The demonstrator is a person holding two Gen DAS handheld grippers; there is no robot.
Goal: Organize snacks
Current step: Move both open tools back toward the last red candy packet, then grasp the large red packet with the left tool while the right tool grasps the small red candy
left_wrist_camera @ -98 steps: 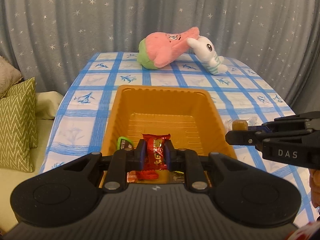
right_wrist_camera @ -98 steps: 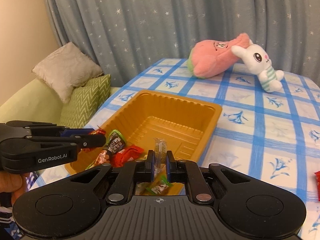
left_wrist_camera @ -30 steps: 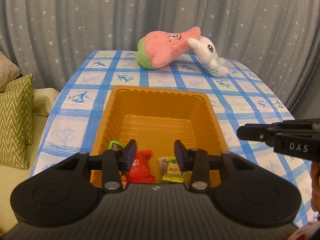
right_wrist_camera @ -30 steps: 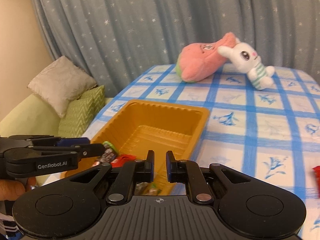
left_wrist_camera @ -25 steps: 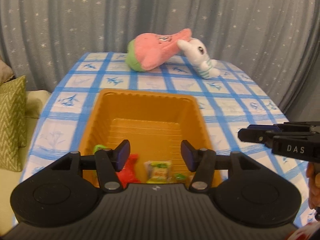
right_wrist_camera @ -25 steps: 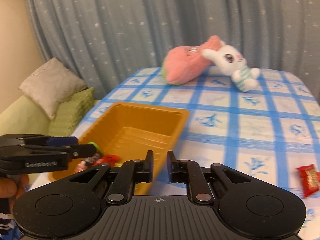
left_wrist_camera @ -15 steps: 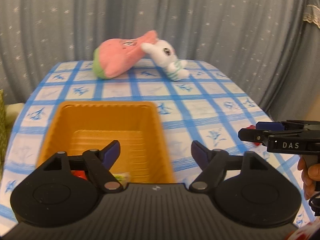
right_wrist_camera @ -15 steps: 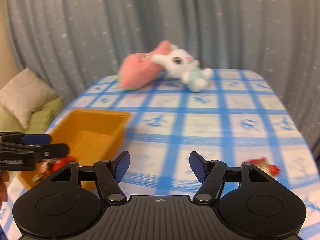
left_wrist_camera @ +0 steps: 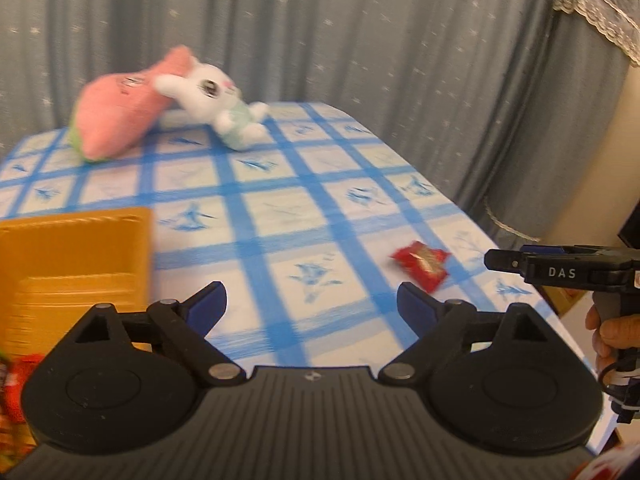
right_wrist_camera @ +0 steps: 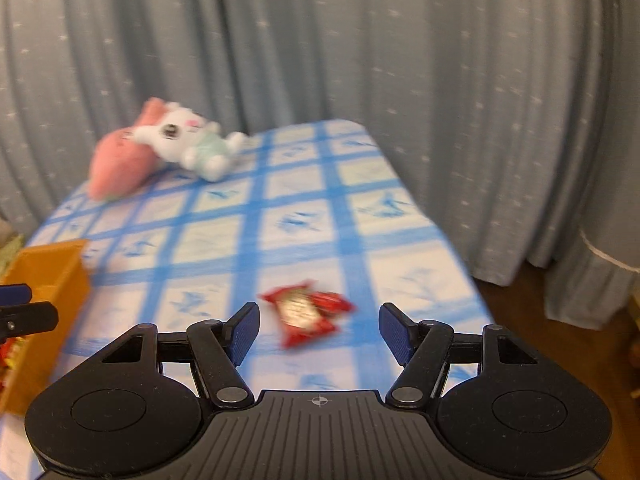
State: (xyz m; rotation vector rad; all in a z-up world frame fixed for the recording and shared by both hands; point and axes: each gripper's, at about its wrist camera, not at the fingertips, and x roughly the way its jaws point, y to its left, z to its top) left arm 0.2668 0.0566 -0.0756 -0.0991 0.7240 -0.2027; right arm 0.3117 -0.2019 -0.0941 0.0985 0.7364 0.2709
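The light is soft, warm and even, with only faint shadows on the blue-and-white checked tablecloth, and nothing shines back with glare. Both views are smeared by blur: the pink and white plush toys at the far edge of the table, the small red shiny snack packet and the orange plastic tray all look fuzzy, most of all in the right wrist view. The round lens bends the grey starry curtain at the sides, and the corners go dark.
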